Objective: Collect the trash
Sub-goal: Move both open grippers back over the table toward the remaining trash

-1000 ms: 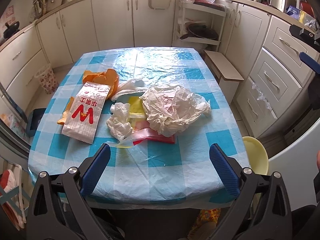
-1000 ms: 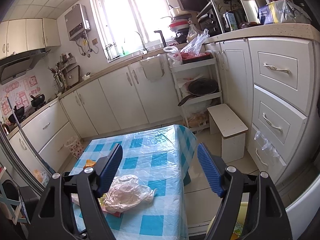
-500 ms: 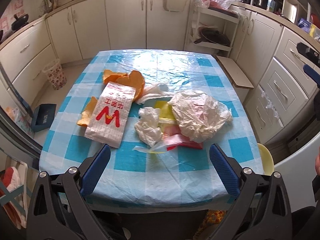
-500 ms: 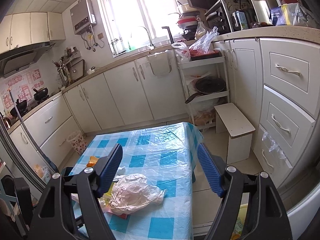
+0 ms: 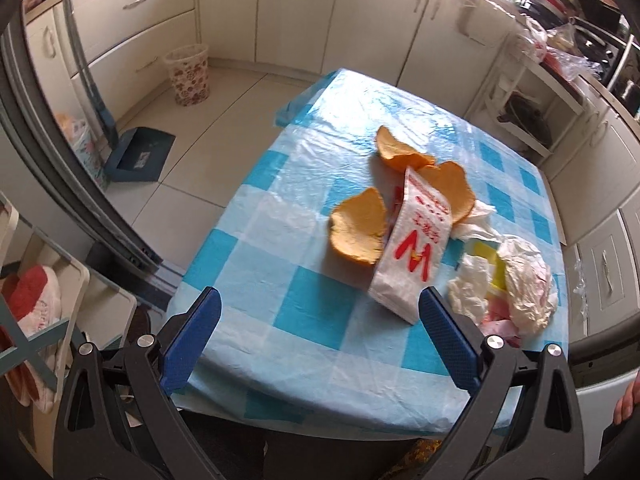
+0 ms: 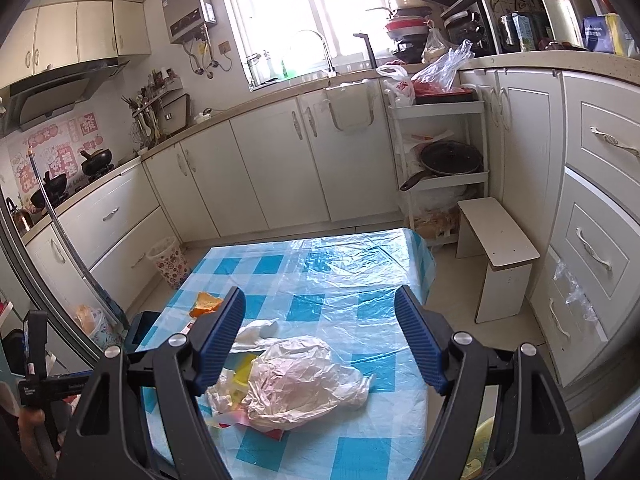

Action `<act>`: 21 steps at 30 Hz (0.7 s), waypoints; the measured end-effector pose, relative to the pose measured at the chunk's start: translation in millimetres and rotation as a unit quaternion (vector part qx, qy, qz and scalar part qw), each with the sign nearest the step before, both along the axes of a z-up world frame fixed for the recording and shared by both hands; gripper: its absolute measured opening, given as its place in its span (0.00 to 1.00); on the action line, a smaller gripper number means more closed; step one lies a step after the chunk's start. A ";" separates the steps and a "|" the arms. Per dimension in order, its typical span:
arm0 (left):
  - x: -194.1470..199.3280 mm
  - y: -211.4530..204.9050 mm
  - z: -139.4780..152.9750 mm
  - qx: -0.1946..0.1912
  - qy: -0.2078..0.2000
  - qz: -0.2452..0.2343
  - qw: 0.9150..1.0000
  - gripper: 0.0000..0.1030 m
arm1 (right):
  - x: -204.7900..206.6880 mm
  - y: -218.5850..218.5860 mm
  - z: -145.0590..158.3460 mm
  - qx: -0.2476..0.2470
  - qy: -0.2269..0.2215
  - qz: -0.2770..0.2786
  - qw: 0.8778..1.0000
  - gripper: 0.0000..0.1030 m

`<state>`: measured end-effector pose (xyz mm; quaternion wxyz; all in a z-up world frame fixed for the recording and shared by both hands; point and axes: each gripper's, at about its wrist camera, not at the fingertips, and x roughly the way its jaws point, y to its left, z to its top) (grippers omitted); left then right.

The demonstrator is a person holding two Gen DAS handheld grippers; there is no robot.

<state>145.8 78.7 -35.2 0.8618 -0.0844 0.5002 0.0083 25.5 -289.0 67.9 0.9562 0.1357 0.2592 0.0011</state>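
left wrist view: the left gripper (image 5: 320,308) has swung across toward the table's left corner and rolled, so the table (image 5: 280,280) now sits skewed in view. a second ago the trash lay dead ahead; now it sits up and to the right. fingers spread wide, nothing between them. the white wrapper (image 5: 412,256) with the red w lies just past the right finger, draped over orange peel (image 5: 356,232). more peel behind it. crumpled tissue (image 5: 468,292) and a crumpled bag (image 5: 528,284) lie further right, near the table edge. a floral bin (image 5: 188,74) now shows on the floor, well apart from the table, with a blue dustpan (image 5: 140,156) nearer.

right wrist view: the right gripper (image 6: 320,332) has edged in over the table, less than the left. fingers spread, pinching nothing. the bag (image 6: 304,380) now sits low between the fingers, larger than before, not touched. peel (image 6: 206,304) shows just beyond the left finger.

judgement: nothing is collected yet. both grippers are lining up, left on the wrapper and peel, right on the bag. the grabs come next.
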 end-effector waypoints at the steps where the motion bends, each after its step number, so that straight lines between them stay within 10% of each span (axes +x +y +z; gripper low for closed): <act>1: 5.4 5.9 -5.8 -0.006 0.013 0.004 1.000 0.92 | 4.4 4.3 -3.6 0.000 0.005 0.005 1.000 0.72; 10: 39.4 19.0 -48.7 -0.135 0.093 0.028 0.986 0.92 | 45.0 43.4 -28.7 -0.002 0.040 0.045 0.998 0.72; 21: 63.5 11.9 -65.2 -0.196 0.103 0.053 0.974 0.92 | 65.9 92.9 -50.8 -0.023 0.076 0.142 0.987 0.72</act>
